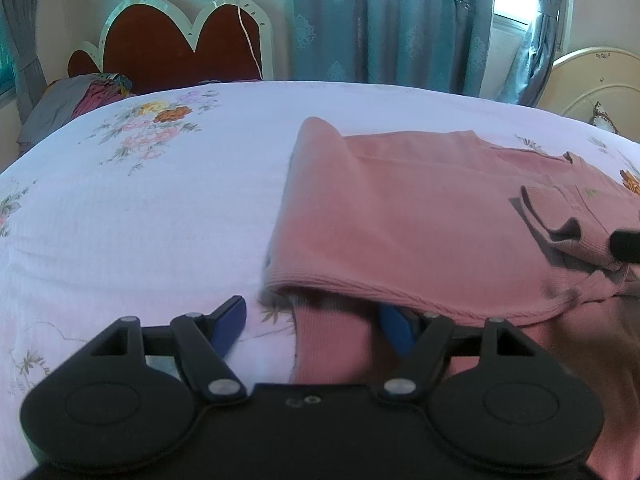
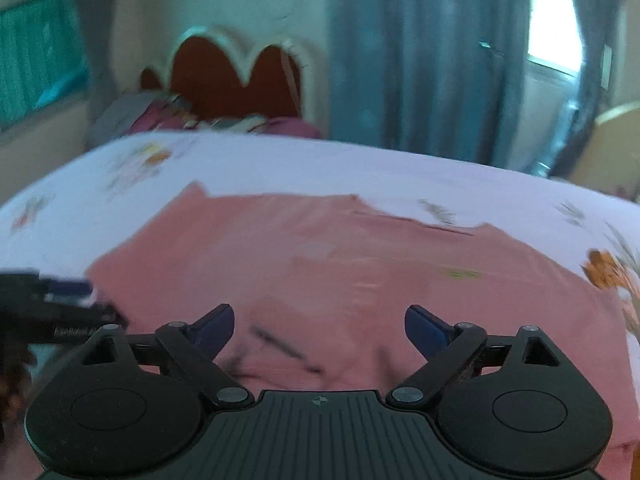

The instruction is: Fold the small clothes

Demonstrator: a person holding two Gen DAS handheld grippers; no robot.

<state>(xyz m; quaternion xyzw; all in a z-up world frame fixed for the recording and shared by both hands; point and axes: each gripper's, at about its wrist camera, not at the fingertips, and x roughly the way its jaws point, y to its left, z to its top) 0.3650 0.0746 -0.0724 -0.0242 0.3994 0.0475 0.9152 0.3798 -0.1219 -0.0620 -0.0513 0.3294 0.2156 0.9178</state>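
Left gripper (image 1: 316,328) is spread at the pink shirt's (image 1: 420,216) ribbed hem, one finger tucked beneath; bare floral bedsheet (image 1: 140,208) lies leftward. Right gripper (image 2: 320,330), spread, hovers over the shirt mid-bed.

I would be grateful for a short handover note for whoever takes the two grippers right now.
Left gripper: open, at the near hem of the pink shirt, one finger tucked under the lifted edge.
Right gripper: open, above the shirt, gripping nothing.
The shirt lies on the floral bedsheet.
Done: it looks partly folded, sleeve turned in.
Left: grip the hem, finish the folds.
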